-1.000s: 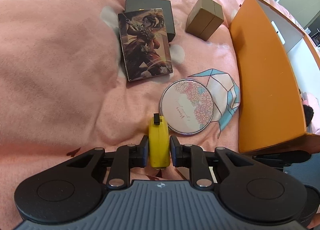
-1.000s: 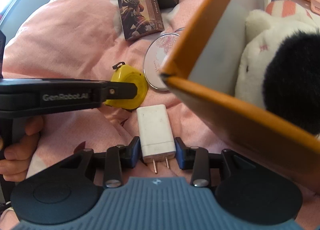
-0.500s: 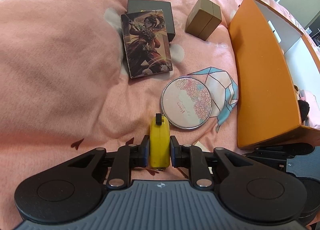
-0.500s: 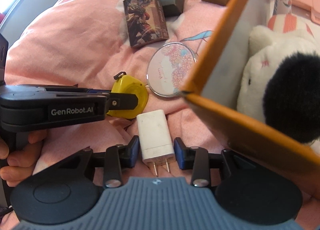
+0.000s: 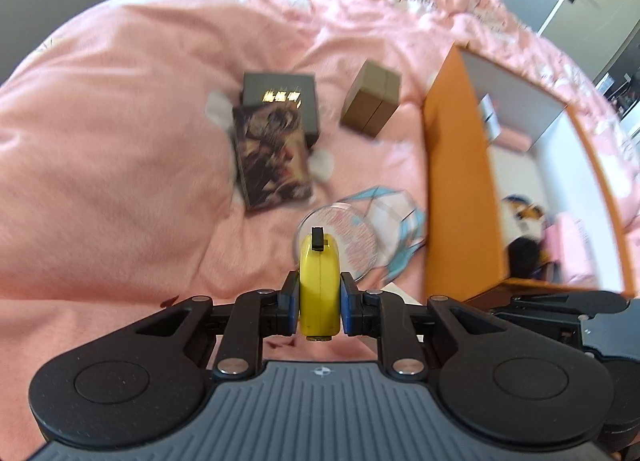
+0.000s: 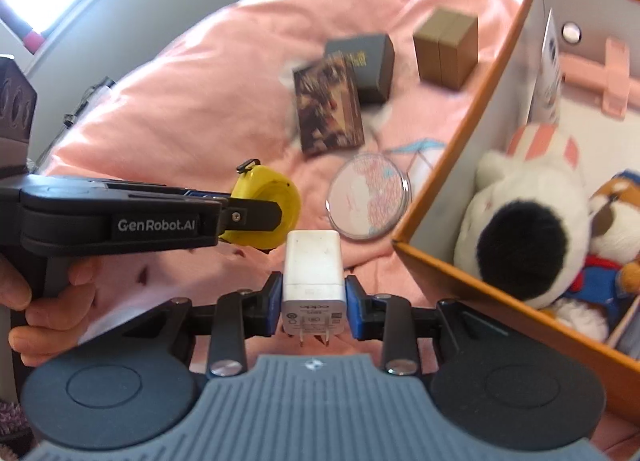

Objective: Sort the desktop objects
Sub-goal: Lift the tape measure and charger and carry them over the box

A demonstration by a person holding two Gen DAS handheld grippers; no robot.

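Two items gripped and clear of the bed, sorting partly done.

Left gripper (image 5: 319, 303) clamped tight on yellow tape measure (image 5: 319, 285); right gripper (image 6: 314, 307) closing its jaws on white charger (image 6: 313, 269), prongs toward the camera. Already inside orange box (image 6: 452, 165), right of both jaws: plush toys (image 6: 524, 229). Left on the pink bedspread (image 5: 120, 133) ahead of the jaws: round mirror (image 6: 370, 201), picture card box (image 5: 272, 157), dark box (image 5: 280, 97), brown box (image 5: 372, 105).
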